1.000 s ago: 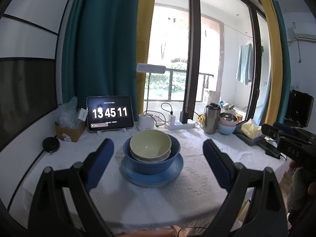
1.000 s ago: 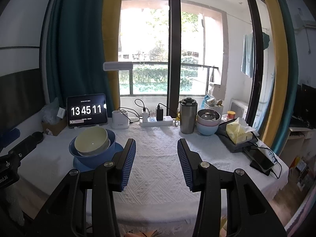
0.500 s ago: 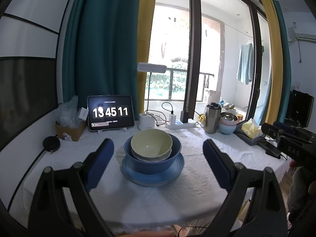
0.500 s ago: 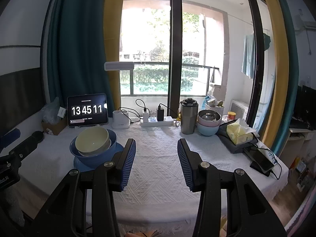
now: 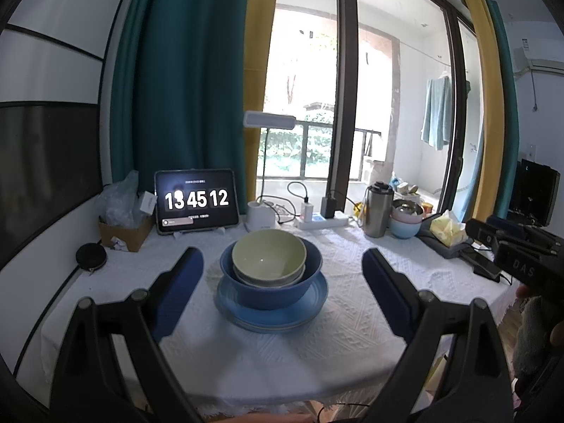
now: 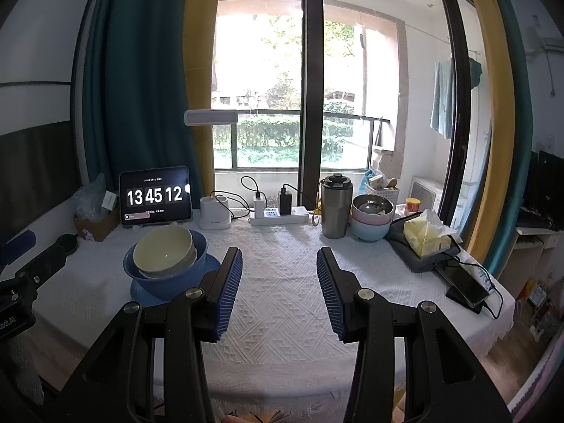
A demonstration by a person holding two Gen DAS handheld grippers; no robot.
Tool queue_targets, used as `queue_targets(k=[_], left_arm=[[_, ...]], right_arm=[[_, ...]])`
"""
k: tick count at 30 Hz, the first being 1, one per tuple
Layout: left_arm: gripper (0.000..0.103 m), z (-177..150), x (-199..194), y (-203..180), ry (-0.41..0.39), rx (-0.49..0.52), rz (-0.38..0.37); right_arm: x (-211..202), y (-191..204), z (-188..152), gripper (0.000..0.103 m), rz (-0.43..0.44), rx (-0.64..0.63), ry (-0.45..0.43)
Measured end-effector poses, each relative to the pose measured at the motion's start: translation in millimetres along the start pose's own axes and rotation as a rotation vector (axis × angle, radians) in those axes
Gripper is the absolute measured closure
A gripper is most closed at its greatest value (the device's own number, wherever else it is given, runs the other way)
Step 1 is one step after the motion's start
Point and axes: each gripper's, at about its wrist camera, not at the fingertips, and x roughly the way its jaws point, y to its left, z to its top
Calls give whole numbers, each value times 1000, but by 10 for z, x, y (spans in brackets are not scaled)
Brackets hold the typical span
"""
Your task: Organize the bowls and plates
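Left wrist: cream bowl (image 5: 268,256) tilts left inside upright blue bowl (image 5: 271,278).

Two wrist views facing window, sharing table (image 5: 352,345)

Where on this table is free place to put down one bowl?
Bare cloth lies between the blue plate and the tissue box. The back edge is crowded: tablet, power strip, flask, stacked bowls.

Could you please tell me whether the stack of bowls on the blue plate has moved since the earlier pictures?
No. The stack of bowls sits on the blue plate in the same spot, just in front of the tablet clock.
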Motion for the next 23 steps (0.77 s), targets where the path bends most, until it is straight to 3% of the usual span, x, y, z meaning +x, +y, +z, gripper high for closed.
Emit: queue_targets(k=[23], left_arm=[[10,-3,-12,-10,2,5,-6]], right_arm=[[6,-9,-1,56,0,0,1]])
